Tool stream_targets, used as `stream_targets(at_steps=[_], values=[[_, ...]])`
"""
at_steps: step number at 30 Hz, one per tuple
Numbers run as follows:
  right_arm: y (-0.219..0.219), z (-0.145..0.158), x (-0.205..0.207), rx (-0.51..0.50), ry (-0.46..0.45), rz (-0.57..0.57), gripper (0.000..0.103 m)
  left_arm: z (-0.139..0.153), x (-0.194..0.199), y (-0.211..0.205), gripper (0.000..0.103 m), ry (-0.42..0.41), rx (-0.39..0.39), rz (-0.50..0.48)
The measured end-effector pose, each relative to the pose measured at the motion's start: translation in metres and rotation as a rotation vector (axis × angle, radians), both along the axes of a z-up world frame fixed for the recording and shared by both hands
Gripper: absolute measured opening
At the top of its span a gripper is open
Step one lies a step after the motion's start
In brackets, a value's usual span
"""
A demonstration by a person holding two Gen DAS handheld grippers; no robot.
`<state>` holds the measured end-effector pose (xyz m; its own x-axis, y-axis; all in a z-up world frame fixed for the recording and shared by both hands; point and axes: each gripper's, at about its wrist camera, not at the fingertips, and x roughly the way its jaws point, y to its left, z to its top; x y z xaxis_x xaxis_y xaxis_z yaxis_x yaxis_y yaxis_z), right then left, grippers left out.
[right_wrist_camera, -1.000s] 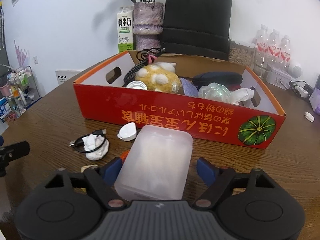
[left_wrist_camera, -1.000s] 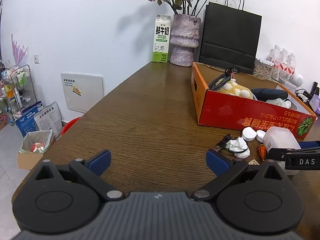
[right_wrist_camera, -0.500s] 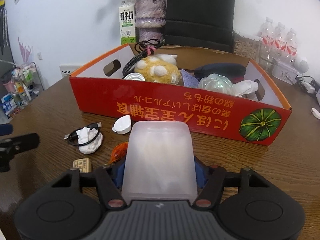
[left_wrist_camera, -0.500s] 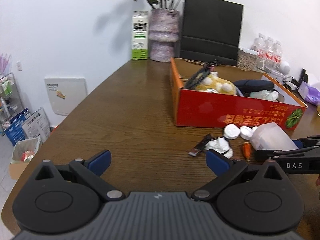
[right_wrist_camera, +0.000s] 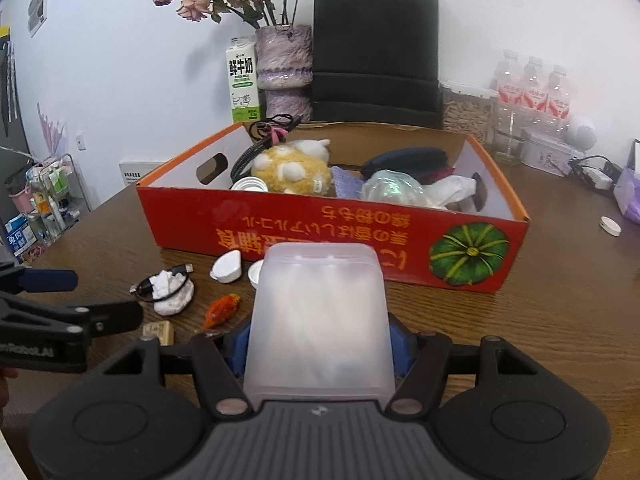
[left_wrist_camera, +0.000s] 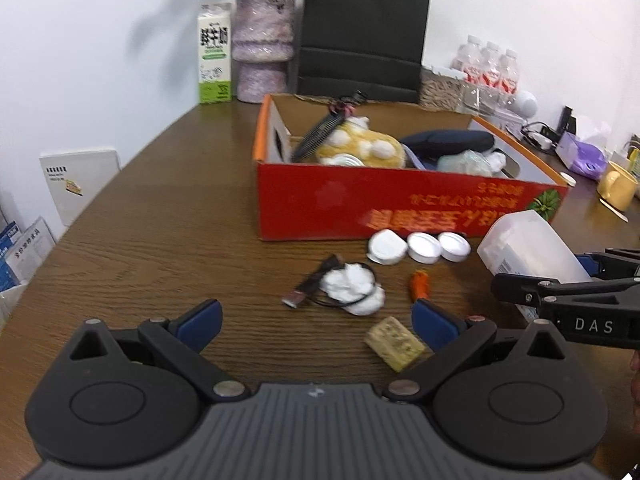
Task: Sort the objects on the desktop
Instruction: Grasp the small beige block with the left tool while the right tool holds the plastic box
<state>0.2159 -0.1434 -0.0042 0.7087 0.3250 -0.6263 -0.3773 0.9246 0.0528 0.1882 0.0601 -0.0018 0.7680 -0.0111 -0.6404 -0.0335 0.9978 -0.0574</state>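
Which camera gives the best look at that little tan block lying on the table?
The left wrist view: the tan block lies whole and near, just ahead of the left gripper. In the right wrist view the block is small and partly hidden.

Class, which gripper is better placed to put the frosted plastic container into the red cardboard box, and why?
Right. The right gripper already clamps the frosted plastic container facing the red cardboard box; the left gripper is open and empty.

"DAS" on right gripper (left_wrist_camera: pixel 592 280) arm; "鲜牛奶" on milk carton (right_wrist_camera: pixel 242 80); left gripper (right_wrist_camera: pixel 60 300) arm partly reads "RobotAI"; red cardboard box (right_wrist_camera: pixel 320 236) has upside-down Japanese print, not clearly legible
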Motion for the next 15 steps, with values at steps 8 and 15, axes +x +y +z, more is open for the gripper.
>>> stream_targets(at_steps=[8, 15], values=[[-0.02, -0.005, -0.007, 0.004, -0.001, -0.008, 0.064, -0.012, 0.003, -0.023, 0.099, 0.04, 0.012, 0.008], [-0.035, -0.008, -0.01, 0.031, 0.001, -0.007, 0.064, -0.015, 0.004, -0.035, 0.081, 0.056, 0.023, 0.032]])
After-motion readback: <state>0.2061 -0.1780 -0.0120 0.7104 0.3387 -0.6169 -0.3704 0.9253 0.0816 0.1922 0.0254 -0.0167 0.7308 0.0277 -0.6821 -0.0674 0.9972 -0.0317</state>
